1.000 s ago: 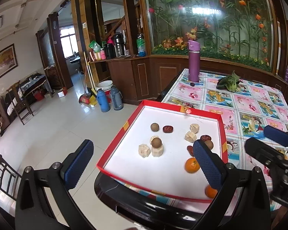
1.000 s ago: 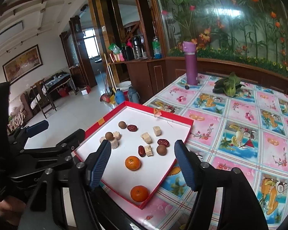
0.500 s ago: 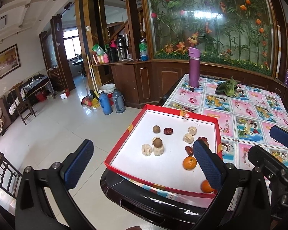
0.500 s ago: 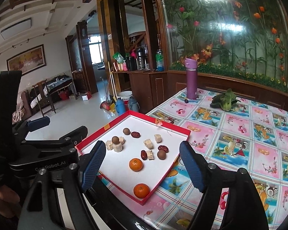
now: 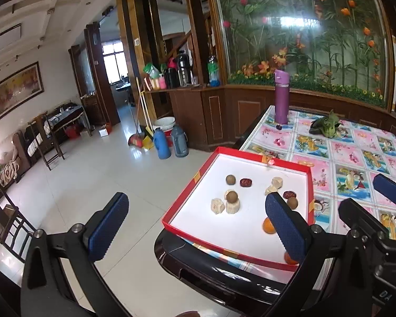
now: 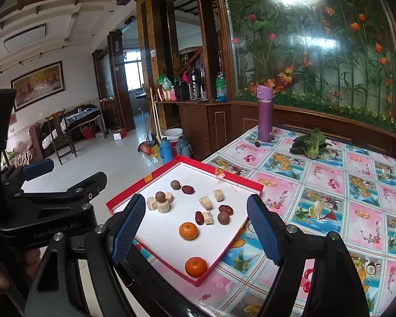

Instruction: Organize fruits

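Both hand-held grippers wide apart, empty, above the table point(image 6: 330, 185).

I hold my left hand-held gripper point(image 5: 198, 224) and right hand-held gripper point(image 6: 195, 227) before the red tray point(image 6: 240, 182); two oranges point(image 6: 188, 231), brown fruits, pale chunks lie inside.

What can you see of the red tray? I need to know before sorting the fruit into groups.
The shallow square red-walled tray with a white floor looks like a cardboard box lid, with tape patches on its walls. It lies flat on the fruit-patterned tablecloth at the table's near corner, its left corner jutting past the edge. Oranges, brown round fruits, red dates and pale chunks lie scattered inside. No hand-held gripper touches it.
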The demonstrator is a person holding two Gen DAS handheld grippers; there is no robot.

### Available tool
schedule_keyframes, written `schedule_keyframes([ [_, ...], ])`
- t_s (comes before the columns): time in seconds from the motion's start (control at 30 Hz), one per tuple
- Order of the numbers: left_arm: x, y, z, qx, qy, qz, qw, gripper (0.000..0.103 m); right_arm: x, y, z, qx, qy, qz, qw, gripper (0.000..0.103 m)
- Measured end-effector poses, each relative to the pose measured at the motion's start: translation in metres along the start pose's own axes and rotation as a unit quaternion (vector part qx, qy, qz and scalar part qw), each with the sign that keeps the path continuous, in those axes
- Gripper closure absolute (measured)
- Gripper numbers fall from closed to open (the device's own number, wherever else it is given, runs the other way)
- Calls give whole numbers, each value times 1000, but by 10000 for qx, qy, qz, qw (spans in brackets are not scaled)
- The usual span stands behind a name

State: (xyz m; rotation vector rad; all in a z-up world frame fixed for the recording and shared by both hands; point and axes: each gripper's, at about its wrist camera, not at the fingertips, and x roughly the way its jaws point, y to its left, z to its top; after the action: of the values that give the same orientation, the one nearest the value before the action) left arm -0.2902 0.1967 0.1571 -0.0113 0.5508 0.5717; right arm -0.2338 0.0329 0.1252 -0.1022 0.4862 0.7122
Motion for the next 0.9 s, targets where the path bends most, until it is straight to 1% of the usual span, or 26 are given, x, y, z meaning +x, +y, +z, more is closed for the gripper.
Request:
schedule_keyframes([
  [0.07, -1, 4, 0, -83, -60, -300, 9995, 0, 1, -2, 1, 58, 2, 17, 10000, 24],
  [0.1, -3, 10, 1, -191, -121, -596, 9980, 0, 1, -2, 2, 87, 7, 23, 10000, 24],
  [0.13, -4, 15, 1, -318, -195, -773, 9963, 0, 1, -3, 1, 117, -5, 44, 9999, 24],
  [0.2, -7, 28, 3, -636, -370, -994, 9923, 0, 3, -4, 1, 148, 3, 34, 9999, 24],
  [0.23, -7, 32, 5, -718, -389, -907, 9925, 0, 4, -4, 1, 144, 23, 37, 9999, 24],
  [0.27, -5, 33, 7, -698, -328, -762, 9941, 0, 5, -3, 1, 150, 38, 50, 9999, 24],
  [0.3, -3, 31, 9, -626, -251, -644, 9956, 0, 5, -4, 1, 164, 33, 66, 9998, 24],
  [0.33, 0, 29, 11, -490, -169, -407, 9978, 0, 5, -3, 1, 181, 8, 92, 9998, 24],
  [0.4, 4, 25, 11, -318, -175, -155, 9992, 0, 5, -1, 2, 154, -16, 105, 9998, 24],
  [0.43, 8, 24, 11, -281, -130, -126, 9994, 0, 5, -1, 2, 138, -16, 105, 9998, 24],
  [0.5, 12, 25, 10, -325, -16, -188, 9993, 0, 7, 1, 2, 116, -8, 127, 9999, 24],
  [0.57, 18, 25, 10, -329, 84, -142, 9993, 0, 10, 1, 2, 120, 23, 162, 9998, 24],
  [0.77, 30, 21, 8, -172, 198, -91, 9996, 0, 19, -1, 5, 137, 76, 179, 9997, 24],
  [0.9, 39, 21, 11, -189, 341, -171, 9991, 0, 25, 0, 9, 102, 90, 178, 9997, 24],
])
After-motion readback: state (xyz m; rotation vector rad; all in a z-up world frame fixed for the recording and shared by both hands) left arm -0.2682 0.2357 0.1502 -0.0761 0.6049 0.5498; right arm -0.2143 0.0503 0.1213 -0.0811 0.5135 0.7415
